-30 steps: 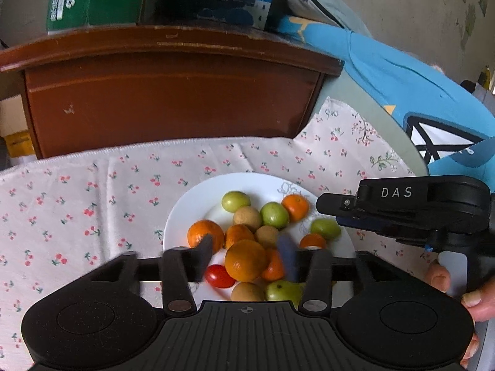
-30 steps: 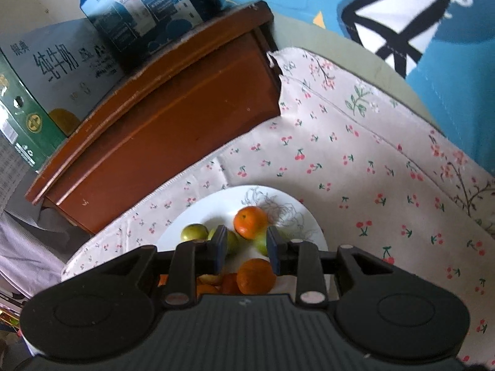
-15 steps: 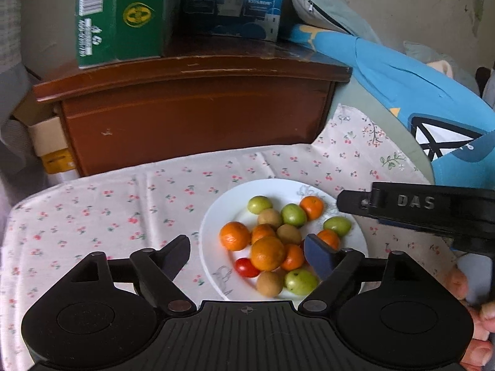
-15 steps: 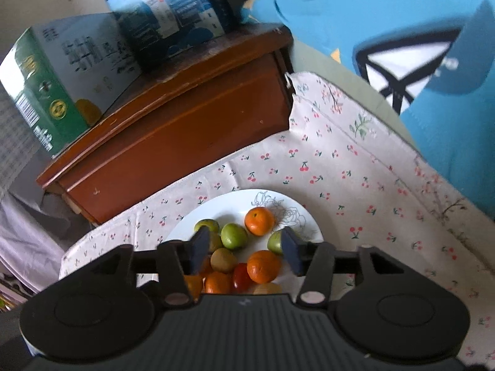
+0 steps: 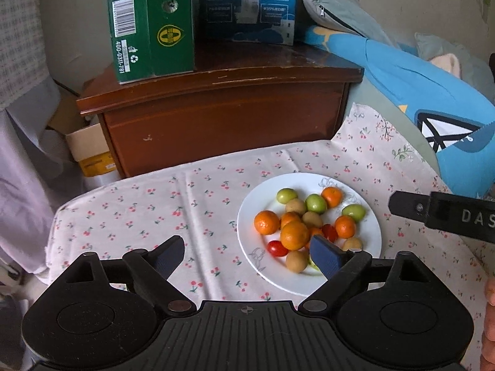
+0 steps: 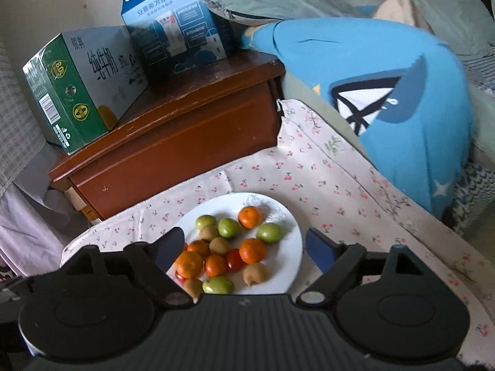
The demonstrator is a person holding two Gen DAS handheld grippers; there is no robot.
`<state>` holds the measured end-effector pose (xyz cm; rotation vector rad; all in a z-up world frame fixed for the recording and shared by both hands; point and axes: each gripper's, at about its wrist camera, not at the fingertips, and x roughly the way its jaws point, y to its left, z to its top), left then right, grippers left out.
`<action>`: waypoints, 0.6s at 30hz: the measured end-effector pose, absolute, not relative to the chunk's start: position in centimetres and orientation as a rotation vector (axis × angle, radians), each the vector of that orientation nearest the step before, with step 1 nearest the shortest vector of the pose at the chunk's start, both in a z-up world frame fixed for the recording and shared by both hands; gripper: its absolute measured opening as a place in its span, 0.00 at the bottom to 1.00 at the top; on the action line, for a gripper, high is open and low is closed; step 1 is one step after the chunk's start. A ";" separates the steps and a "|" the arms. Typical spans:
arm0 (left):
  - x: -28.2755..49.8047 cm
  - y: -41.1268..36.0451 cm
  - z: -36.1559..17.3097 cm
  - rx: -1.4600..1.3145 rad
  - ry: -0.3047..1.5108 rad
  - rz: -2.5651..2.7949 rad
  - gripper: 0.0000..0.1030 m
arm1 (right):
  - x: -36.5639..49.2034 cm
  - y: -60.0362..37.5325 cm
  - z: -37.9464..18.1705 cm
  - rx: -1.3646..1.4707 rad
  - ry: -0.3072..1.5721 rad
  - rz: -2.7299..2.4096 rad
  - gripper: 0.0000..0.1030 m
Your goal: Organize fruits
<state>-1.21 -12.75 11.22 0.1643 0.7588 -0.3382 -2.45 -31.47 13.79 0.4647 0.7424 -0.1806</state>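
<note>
A round white ceramic plate (image 5: 369, 238) with a grey line drawing on its rim lies on a pale cloth printed with small red cherries (image 5: 148, 210). On the plate sits a loose pile of small fruits (image 6: 229, 253): orange mandarins, green round ones, brownish ones and red cherry tomatoes, most of them touching each other.

The left gripper (image 5: 247, 252) hangs above the cloth with its jaws spread wide; they have just been opening, and nothing is between them. One blue pad (image 5: 324, 258) stands over the near edge of the plate, the other over the bare cloth to the left of it.

The right gripper (image 6: 244, 247) is also wide apart, its jaws having just been opening, and it holds nothing; the plate with fruits shows in the gap, lower than the fingers. From the left camera, its black body (image 5: 445, 216) is to the right of the plate.

Behind the cloth stands a dark brown wooden cabinet (image 5: 222, 117) with a green carton box (image 5: 148, 24) and a blue carton box (image 5: 247, 3) on top. To the right lies a big blue plush cushion (image 6: 386, 99), maybe a toy shark; the shape is not clear.
</note>
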 end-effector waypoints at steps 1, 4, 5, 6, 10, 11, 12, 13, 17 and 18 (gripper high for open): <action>-1.4 -12.7 11.3 0.168 0.763 -0.332 0.89 | -2.7 -31.5 13.8 0.466 0.748 -0.184 0.85; -1.7 -12.6 11.4 0.174 0.774 -0.319 0.90 | -3.4 -31.6 14.0 0.469 0.757 -0.193 0.87; -1.8 -12.5 11.5 0.174 0.780 -0.313 0.90 | -3.5 -31.6 14.0 0.464 0.764 -0.198 0.89; -1.9 -12.4 11.5 0.173 0.786 -0.307 0.90 | -3.7 -31.5 14.1 0.458 0.772 -0.205 0.90; -2.1 -12.1 11.6 0.171 0.800 -0.282 0.90 | -4.3 -31.0 14.0 0.421 0.799 -0.234 0.92; -2.0 -12.0 11.6 0.171 0.805 -0.276 0.90 | -4.5 -30.9 14.0 0.411 0.804 -0.233 0.92; -2.0 -11.9 11.5 0.169 0.811 -0.269 0.90 | -4.6 -30.8 14.0 0.402 0.809 -0.232 0.93; -2.0 -11.8 11.5 0.167 0.815 -0.260 0.91 | -4.6 -30.6 13.9 0.393 0.818 -0.234 0.95; -1.6 -11.5 10.7 0.164 0.843 -0.220 0.93 | -4.3 -30.1 13.2 0.377 0.857 -0.242 0.96; -1.4 -11.5 10.5 0.168 0.852 -0.212 0.93 | -4.2 -30.0 13.0 0.372 0.873 -0.244 0.96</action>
